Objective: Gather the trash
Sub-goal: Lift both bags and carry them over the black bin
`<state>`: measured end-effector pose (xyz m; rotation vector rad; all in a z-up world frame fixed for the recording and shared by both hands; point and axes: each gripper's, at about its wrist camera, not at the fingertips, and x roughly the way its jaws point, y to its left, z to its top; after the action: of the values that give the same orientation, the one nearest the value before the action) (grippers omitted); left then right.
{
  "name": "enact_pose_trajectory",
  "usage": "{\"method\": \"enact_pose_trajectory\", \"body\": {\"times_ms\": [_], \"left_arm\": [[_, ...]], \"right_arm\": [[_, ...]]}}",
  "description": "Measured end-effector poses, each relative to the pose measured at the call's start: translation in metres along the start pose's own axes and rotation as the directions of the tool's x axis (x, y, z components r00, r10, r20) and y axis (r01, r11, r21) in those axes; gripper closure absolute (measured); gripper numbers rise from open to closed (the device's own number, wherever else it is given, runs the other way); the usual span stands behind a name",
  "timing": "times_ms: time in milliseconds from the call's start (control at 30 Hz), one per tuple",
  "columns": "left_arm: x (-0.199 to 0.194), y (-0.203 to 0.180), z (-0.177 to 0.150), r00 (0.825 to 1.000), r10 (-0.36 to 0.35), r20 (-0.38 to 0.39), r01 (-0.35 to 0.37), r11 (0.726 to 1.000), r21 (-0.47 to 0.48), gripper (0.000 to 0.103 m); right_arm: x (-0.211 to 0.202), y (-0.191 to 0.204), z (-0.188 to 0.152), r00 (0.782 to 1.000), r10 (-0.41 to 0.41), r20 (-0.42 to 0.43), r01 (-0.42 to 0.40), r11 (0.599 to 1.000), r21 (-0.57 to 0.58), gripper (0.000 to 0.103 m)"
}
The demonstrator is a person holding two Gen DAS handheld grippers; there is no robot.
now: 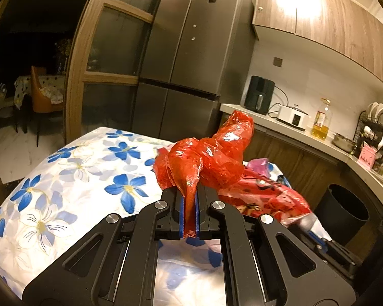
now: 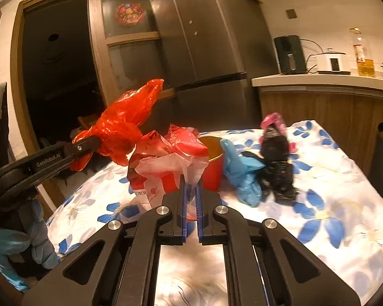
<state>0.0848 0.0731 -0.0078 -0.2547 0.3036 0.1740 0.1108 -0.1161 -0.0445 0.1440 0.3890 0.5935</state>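
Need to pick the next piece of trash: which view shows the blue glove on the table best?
Right wrist view: the blue glove lies in full sight on the floral cloth, beside black crumpled trash. In the left wrist view I cannot make it out behind the red bag.

A worktop under a blue-flowered cloth carries a red cup; just right of it lie a blue glove and black wrapper.

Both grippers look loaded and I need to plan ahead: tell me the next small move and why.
Probably carry both loads toward the black bin beside the table. The left gripper is shut on the red plastic bag, held clear of the table, and the right gripper is shut on the clear plastic bag, so neither can pick up more.
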Motion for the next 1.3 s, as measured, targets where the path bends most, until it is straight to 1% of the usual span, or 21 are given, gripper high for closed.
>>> {"method": "enact_pose_trajectory", "body": {"times_ms": [200,500,767,967,1100,1300], "left_arm": [[-0.005,-0.011,-0.003,1.000,-0.013,0.000,0.013,1.000,0.000,0.098],[-0.005,-0.021,-0.004,1.000,-0.022,0.000,0.022,1.000,0.004,0.098],[0.000,-0.051,-0.006,0.998,-0.070,-0.008,0.070,0.997,0.037,0.098],[0.007,-0.083,-0.007,0.992,-0.124,-0.016,0.125,0.989,0.073,0.098],[0.012,-0.109,-0.009,0.985,-0.172,-0.024,0.173,0.980,0.101,0.098],[0.024,-0.147,-0.010,0.970,-0.241,-0.030,0.243,0.962,0.126,0.098]], "right_arm": [[-0.024,-0.016,0.002,1.000,-0.018,0.023,0.017,1.000,0.020,0.096],[-0.054,-0.040,0.004,0.995,-0.076,0.062,0.073,0.996,0.049,0.096],[-0.075,-0.062,0.008,0.985,-0.138,0.104,0.130,0.988,0.083,0.096],[-0.086,-0.082,0.013,0.972,-0.197,0.128,0.183,0.977,0.112,0.096],[-0.094,-0.098,0.017,0.962,-0.234,0.142,0.215,0.967,0.138,0.096],[-0.110,-0.123,0.023,0.934,-0.314,0.172,0.284,0.943,0.176,0.096]]}}
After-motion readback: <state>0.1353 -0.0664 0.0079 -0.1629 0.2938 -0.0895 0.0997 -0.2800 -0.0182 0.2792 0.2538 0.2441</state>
